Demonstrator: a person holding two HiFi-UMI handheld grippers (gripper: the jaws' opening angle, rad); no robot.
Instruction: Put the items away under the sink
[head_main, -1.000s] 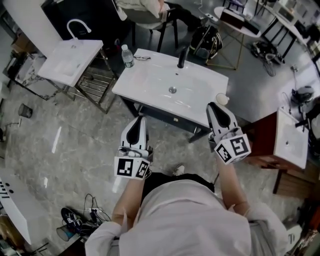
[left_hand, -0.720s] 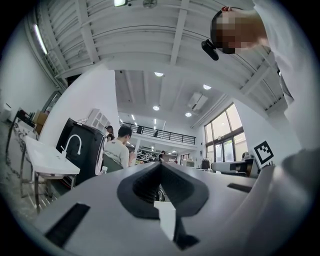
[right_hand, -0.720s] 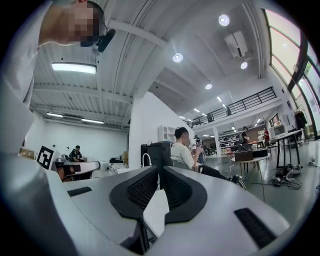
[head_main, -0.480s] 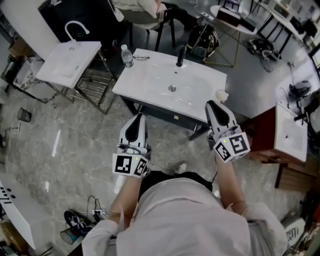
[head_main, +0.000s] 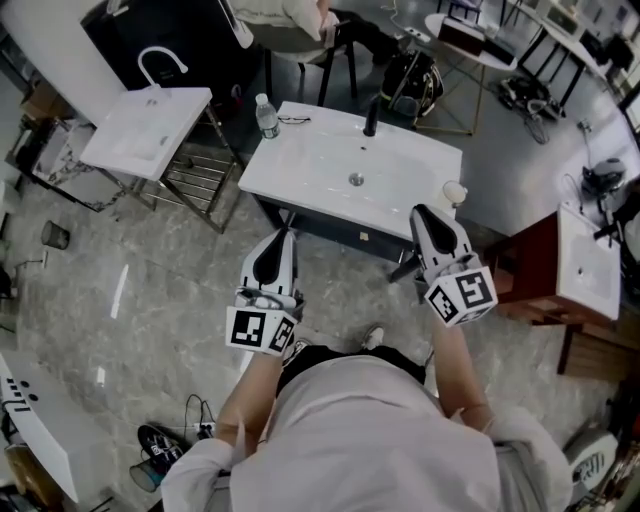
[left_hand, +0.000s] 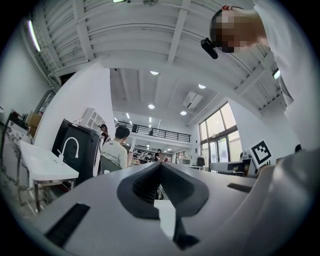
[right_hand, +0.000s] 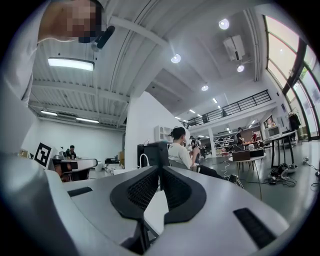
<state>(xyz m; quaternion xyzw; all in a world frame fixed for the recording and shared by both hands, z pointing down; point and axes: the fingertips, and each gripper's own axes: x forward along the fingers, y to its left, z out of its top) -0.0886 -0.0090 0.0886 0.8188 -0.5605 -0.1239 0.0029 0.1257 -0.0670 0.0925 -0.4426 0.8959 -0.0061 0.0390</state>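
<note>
In the head view, the person is standing at the near edge of the white sink bench (head_main: 300, 170), holding the left gripper (head_main: 282, 236) and the right gripper (head_main: 421, 212) just short of that edge, both pointing towards it. A bottle (head_main: 266, 116) is standing upright at the bench's far left corner, well left of the faucet (head_main: 371, 115), and a small round container (head_main: 455, 192) is sitting on the right edge near the near right corner. The dark cabinet front (head_main: 330, 232) is showing below the near edge, but its inside is staying out of sight, so what is lying under the sink cannot be told. In the left gripper view, the left gripper (left_hand: 160, 164) is showing its jaws clenched together on nothing, aiming level across the room towards a seated person (left_hand: 116, 150) rather than down at the bench. In the right gripper view, the right gripper (right_hand: 159, 169) is likewise pressing its jaws together with nothing between them. Trouble is likely waiting in two places. The round container is sitting so close to the edge that a gripper arriving clenched could nudge it off onto the floor. The tall bottle, pinched high or brushed from the side across the basin, could tip over and roll.
</note>
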